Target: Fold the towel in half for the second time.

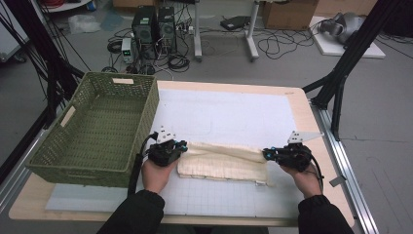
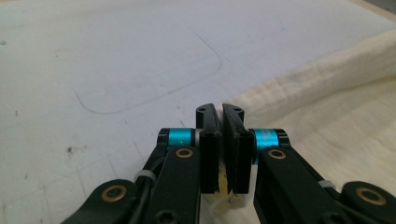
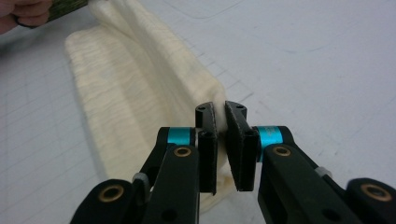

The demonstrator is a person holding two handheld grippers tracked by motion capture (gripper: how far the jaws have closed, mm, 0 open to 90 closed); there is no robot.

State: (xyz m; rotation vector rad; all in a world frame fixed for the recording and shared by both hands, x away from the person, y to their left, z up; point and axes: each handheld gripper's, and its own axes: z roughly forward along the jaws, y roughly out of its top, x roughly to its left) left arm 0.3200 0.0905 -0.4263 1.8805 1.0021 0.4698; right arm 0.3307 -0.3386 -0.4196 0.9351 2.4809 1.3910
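High view: a cream cloth [image 1: 224, 163], folded into a long band, lies on the white mat [image 1: 234, 114] near the table's [image 1: 302, 105] front edge, about midway between its left and right edges. The left gripper [image 1: 183, 146] sits at the cloth's left end and the right gripper [image 1: 266, 154] at its right end, each held in a hand with a dark sleeve coming in from the front edge. Between them the cloth's far edge is raised off the mat in a soft ridge, while the near part lies flat.

Left gripper view: the left gripper [image 2: 220, 112] has its jaws pinched almost together, with a thin layer of cloth [image 2: 327, 116] caught between the pads and showing below them.

Right gripper view: the right gripper [image 3: 220, 109] is likewise nearly closed, clamped on a fold of the cloth [image 3: 135, 93], which runs away from the jaws toward the other hand.

A green woven basket [image 1: 97, 129] stands on the table's left edge, just beside the left gripper, apart from the cloth.
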